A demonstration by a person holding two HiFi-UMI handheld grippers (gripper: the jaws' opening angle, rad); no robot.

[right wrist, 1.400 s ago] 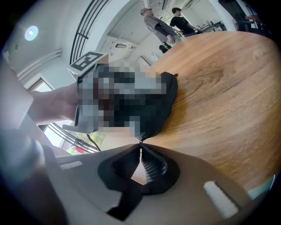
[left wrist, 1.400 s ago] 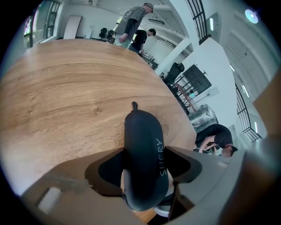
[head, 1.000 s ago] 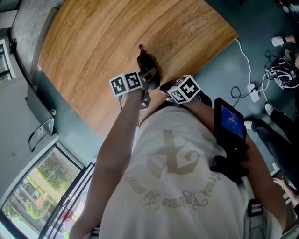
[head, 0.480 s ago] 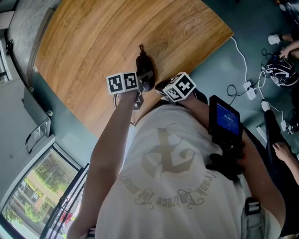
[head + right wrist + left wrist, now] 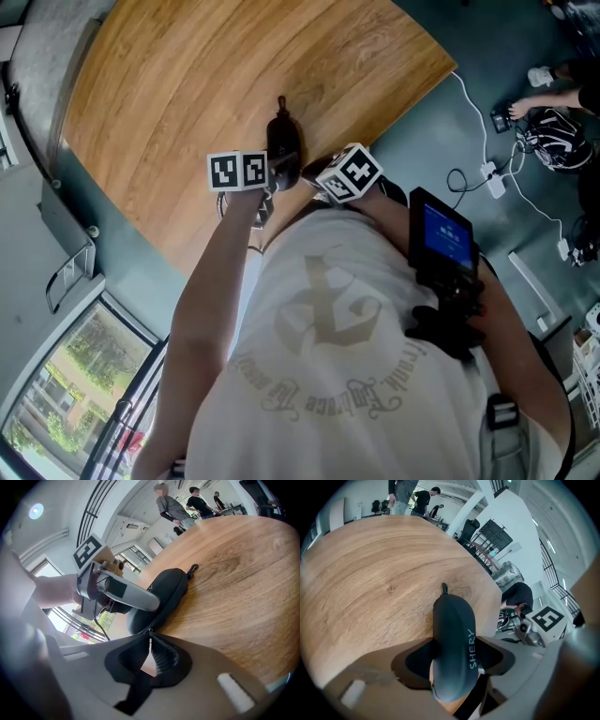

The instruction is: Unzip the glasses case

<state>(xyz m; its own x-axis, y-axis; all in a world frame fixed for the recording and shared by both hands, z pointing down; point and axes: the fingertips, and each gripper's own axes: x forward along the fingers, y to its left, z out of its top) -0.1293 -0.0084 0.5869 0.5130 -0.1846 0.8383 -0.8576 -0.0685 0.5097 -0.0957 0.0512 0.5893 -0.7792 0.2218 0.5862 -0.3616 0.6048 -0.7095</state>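
Both grippers on a dark glasses case (image 5: 454,639) at the near edge of a round wooden desk (image 5: 187,84).

The case lies flat on the desk and points away from the left gripper (image 5: 457,660), which straddles its near half. That gripper's jaws are spread wide and press on the case's two long sides. The right gripper (image 5: 150,634) sits just beside the left one at the case's near end. Its jaws are pressed almost together and pinch the small zipper pull (image 5: 150,630) at the seam. A short loop (image 5: 444,588) sticks out of the far end.
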